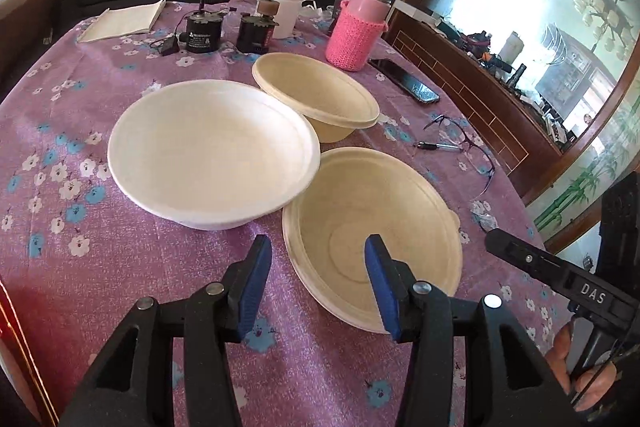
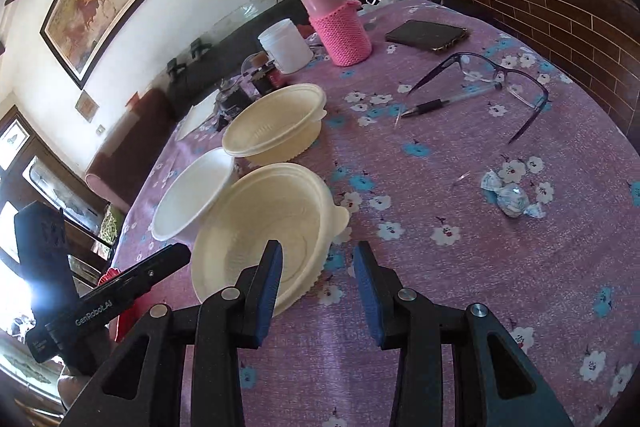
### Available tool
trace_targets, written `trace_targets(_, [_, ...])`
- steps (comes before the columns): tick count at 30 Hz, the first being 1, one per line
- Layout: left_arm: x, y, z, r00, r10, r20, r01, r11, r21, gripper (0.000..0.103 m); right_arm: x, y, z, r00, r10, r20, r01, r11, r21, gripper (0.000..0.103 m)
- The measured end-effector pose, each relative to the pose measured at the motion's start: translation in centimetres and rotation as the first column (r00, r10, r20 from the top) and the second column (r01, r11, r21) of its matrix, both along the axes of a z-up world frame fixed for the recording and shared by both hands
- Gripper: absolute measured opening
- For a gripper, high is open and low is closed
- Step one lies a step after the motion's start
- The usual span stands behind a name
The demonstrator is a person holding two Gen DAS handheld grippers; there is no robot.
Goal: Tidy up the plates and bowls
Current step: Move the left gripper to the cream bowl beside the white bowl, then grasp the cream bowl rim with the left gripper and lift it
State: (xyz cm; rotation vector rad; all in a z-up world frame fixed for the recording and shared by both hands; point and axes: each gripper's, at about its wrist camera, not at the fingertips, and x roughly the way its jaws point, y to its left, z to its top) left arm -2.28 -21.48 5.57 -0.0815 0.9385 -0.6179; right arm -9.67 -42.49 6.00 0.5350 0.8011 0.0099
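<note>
Three bowls stand close together on the purple flowered tablecloth (image 1: 120,267). A white bowl (image 1: 212,155) is on the left, a cream bowl (image 1: 316,95) behind it, and a second cream bowl (image 1: 400,227) nearest me. My left gripper (image 1: 318,247) is open and hovers over the near cream bowl's left rim, one finger over its inside and one over the cloth. In the right wrist view my right gripper (image 2: 318,251) is open at the same near cream bowl's (image 2: 248,227) right rim, by its small tab. Neither gripper holds anything.
Behind the bowls stand a pink knit-sleeved flask (image 1: 356,31), a white jar (image 1: 282,7) and two black motors (image 1: 202,31). A phone (image 2: 428,35), glasses (image 2: 504,83), a pen (image 2: 432,105) and a crumpled wrapper (image 2: 510,197) lie on the right. A white paper pad (image 1: 124,21) lies far left.
</note>
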Motion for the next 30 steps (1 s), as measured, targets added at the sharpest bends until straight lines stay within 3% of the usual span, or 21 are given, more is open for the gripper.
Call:
trace_targets(3, [0.5, -0.3, -0.9, 1.000, -0.020, -0.008, 0.020, 0.999, -0.033, 0.045, 0.1, -0.4, -0.3, 1.000, -0.014, -0.016, 0.014, 1.000, -0.017, 0.041])
trace_targets(5, [0.9, -0.3, -1.1, 1.000, -0.016, -0.001, 0.016, 0.999, -0.052, 0.038, 0.2, -0.7, -0.7, 0.999, -0.020, -0.030, 0.019, 0.999, -0.026, 0.041])
trace_targets(18, [2.3, -0.3, -2.8, 0.999, -0.031, -0.023, 0.030, 0.997, -0.066, 0.036, 3.1, -0.4, -3.0, 0.995, -0.046, -0.092, 0.044, 0.999, -0.025, 0.041])
trace_targets(21, [1.9, -0.8, -2.6, 0.999, -0.047, 0.009, 0.047, 0.997, -0.055, 0.030, 3.3, 0.0, -3.1, 0.996, -0.032, -0.087, 0.029, 0.999, -0.030, 0.028])
trace_targets(22, [1.7, -1.0, -2.4, 0.998, -0.054, 0.020, 0.055, 0.997, -0.051, 0.019, 3.2, 0.2, -3.0, 0.996, -0.029, -0.086, 0.025, 0.998, -0.049, 0.025])
trace_targets(25, [1.1, -1.5, -2.4, 0.996, -0.057, 0.061, 0.058, 0.998, -0.003, 0.018, 3.2, 0.9, -2.6, 0.997, -0.028, -0.074, 0.022, 0.996, -0.085, 0.023])
trace_targets(30, [1.0, -1.2, -2.5, 0.997, -0.055, 0.055, 0.056, 0.998, -0.015, 0.018, 2.9, 0.8, -2.5, 0.997, -0.032, -0.070, 0.027, 0.997, -0.075, 0.023])
